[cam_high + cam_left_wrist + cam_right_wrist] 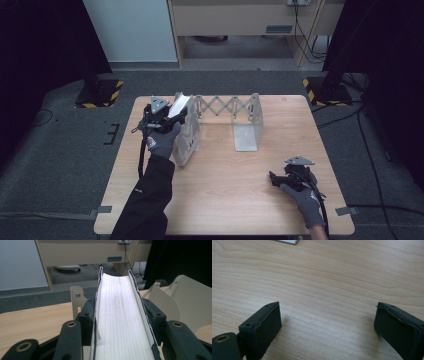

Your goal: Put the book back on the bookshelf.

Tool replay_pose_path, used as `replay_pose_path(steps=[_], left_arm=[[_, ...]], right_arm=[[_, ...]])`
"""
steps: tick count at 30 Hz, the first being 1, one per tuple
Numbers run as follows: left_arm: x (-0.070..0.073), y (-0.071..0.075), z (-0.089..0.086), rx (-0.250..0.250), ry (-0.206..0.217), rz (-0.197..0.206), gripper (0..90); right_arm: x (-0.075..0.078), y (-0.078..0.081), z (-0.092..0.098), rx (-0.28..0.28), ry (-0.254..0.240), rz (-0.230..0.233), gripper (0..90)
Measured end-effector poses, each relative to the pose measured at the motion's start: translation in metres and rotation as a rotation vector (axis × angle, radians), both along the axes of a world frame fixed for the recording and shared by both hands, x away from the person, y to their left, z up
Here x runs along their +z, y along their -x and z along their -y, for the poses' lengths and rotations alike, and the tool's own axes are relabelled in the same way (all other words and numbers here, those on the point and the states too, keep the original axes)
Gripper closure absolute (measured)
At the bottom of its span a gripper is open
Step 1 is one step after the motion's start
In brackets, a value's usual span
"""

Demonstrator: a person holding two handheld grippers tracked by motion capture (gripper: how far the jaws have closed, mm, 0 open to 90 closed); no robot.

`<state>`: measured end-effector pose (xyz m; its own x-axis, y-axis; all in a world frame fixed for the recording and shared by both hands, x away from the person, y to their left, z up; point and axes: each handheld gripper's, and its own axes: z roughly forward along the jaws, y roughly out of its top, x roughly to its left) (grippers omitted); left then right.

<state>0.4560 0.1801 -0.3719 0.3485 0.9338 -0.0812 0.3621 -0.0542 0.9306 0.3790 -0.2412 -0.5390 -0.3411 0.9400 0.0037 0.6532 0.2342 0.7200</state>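
L gripper (122,322) jaws clamped on book (120,315), R gripper (327,327) jaws spread wide, nothing between, above table (324,277)

No readable text anywhere

The book (122,315) shows page edges and dark covers, with no title legible; a small label on the cabinet (114,259) beyond the surface (220,185) is too blurred to read.

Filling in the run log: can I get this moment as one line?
left claw: shut on book, by rack | right claw: open, over table
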Motion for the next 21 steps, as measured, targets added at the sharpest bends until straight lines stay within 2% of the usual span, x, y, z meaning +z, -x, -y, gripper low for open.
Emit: replay_pose_path(steps=[3, 7, 13, 15, 21], left_arm=[[-0.003, -0.010, 0.003, 0.013, -0.001, 0.004, 51.8], [-0.008, -0.022, 0.005, 0.025, 0.024, -0.019, 51.8], [-0.014, -0.033, 0.016, 0.041, -0.020, -0.017, 51.7], [-0.017, -0.037, 0.019, 0.042, -0.012, -0.020, 51.7], [-0.021, -0.037, 0.024, 0.049, -0.003, 0.035, 50.9]], right_arm=[[0.000, 0.000, 0.000, 0.001, 0.000, 0.000, 7.6], [0.000, 0.000, 0.000, 0.003, 0.000, -0.005, 7.3], [0.000, 0.000, 0.000, 0.003, 0.000, -0.006, 7.1], [0.000, 0.000, 0.000, 0.003, 0.000, -0.006, 7.1], [0.000, 0.000, 0.000, 0.004, 0.001, -0.006, 7.0]])
